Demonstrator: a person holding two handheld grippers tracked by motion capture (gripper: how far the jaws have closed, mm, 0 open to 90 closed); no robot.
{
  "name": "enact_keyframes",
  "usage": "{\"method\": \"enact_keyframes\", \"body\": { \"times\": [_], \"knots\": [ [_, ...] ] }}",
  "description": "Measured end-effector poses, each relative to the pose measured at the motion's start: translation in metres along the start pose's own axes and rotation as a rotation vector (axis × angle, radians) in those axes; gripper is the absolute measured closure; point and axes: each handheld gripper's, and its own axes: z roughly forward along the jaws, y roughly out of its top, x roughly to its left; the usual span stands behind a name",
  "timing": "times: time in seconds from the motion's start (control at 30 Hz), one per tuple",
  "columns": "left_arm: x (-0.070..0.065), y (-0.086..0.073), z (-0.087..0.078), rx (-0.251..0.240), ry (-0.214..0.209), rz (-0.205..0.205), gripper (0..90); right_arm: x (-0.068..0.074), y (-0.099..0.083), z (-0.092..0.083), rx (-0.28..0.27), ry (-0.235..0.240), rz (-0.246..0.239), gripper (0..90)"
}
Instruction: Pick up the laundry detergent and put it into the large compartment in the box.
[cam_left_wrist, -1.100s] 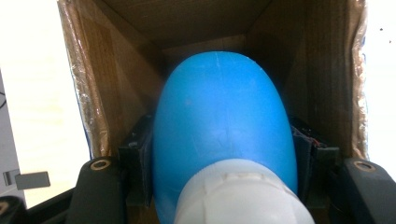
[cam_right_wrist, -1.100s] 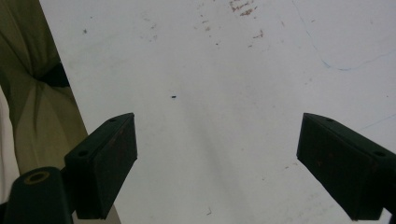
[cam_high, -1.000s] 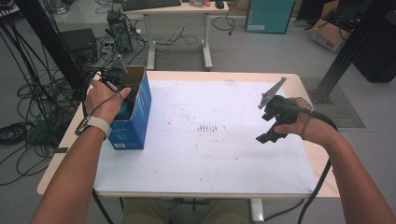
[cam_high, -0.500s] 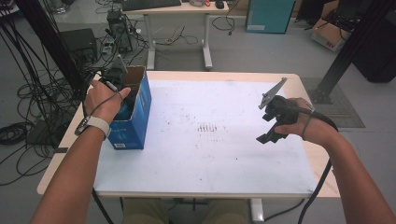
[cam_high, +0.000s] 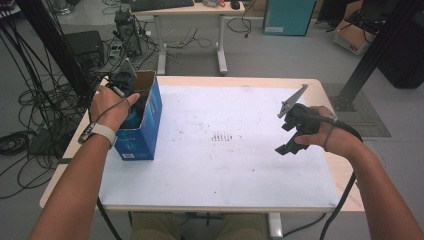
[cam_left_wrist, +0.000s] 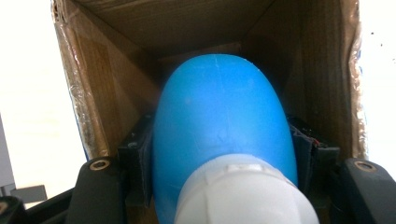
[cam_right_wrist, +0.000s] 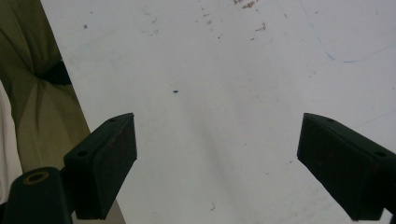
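1. the bottle (cam_left_wrist: 219, 126) looks like smooth blue plastic with a soft sheen; its cap (cam_left_wrist: 243, 191) is white plastic.
2. the box (cam_high: 142, 125) is cardboard, printed glossy blue outside, raw matt brown inside.
3. the table (cam_high: 220, 165) has a smooth white top, scuffed and speckled, with a pale wood edge.
4. the right gripper (cam_right_wrist: 217, 163) has matt black pads.

A white-topped table (cam_high: 220, 170) with a pale wooden edge carries the scene, its surface scuffed with small dark specks clustered near the middle. Directly on it stands one open blue cardboard box (cam_high: 142, 132), upright at the left edge, well apart from the right gripper (cam_high: 292, 135) across the board.
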Motion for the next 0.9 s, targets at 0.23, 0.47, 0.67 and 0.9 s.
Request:
{"method": "enact_keyframes", "body": {
  "times": [0.23,0.47,0.67,0.9],
  "knots": [
    [0.002,0.001,0.001,0.018,-0.001,0.011,27.5,0.0,0.0,0.002,0.001,0.003,0.001,12.0],
    [0.004,0.0,-0.003,0.015,-0.021,0.009,27.0,0.001,0.002,0.004,0.014,0.005,-0.009,12.0],
    [0.004,0.001,-0.007,0.024,-0.029,0.011,26.9,0.002,0.003,0.002,0.013,0.004,-0.012,12.0],
    [0.003,0.003,-0.02,0.005,-0.026,0.018,17.1,0.008,0.007,0.001,0.004,0.011,-0.031,11.9]
  ]
}}
